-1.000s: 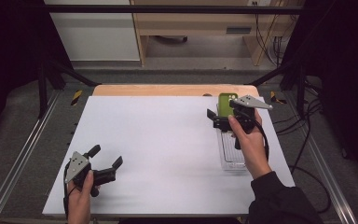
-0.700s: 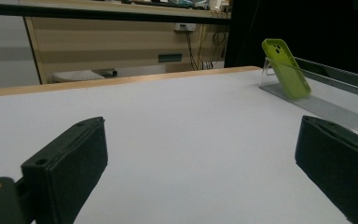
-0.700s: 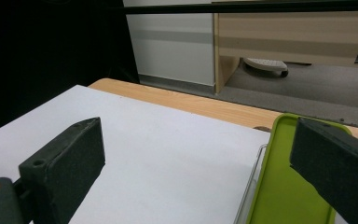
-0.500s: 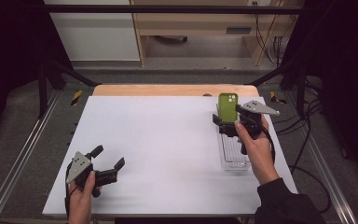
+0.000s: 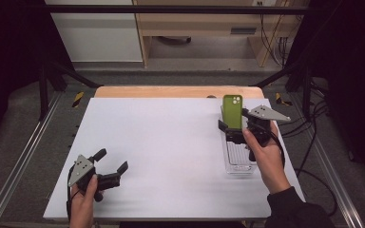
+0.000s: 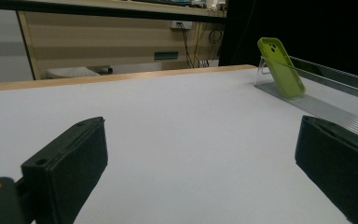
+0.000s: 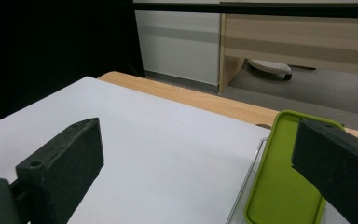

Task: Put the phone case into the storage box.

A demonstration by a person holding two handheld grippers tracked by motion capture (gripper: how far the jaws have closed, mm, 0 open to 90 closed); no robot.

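Green phone case (image 5: 232,111): stands upright, leaning back, at the far end of a clear ribbed stand (image 5: 240,159). Seen from the high view, that is about 2 o'clock from the desk's centre, near the right edge. In the left gripper view the case (image 6: 282,67) rests tilted against the stand's small clear backrest, camera cut-out at the top. In the right gripper view the case (image 7: 286,172) shows its hollow inner side.

Right gripper (image 5: 237,130): jaws spread wide. It sits just at the case, at 6 o'clock from it, over the stand. One jaw lies in front of the case's edge in the right gripper view; I cannot tell whether it touches. Nothing is clamped.

Left gripper (image 5: 110,165): jaws wide, holding nothing, low over the white desk (image 5: 161,142) at about 8 o'clock, well apart from the case.

Progress, as judged: the case appears seated on the stand and bearing its own weight, so the placing step looks done. What seems left is for the right gripper to clear away without tipping the case. The left gripper appears to have no part in it at this point.

Count:
- phone case: 1
- clear stand: 1
- grippers: 2, both open-jawed
- grey three-cornered plates: 2, one per gripper
- hands: 2, one on each gripper

Beyond the desk's far edge, at 12 o'clock, stands wooden furniture (image 5: 199,28) on the floor.
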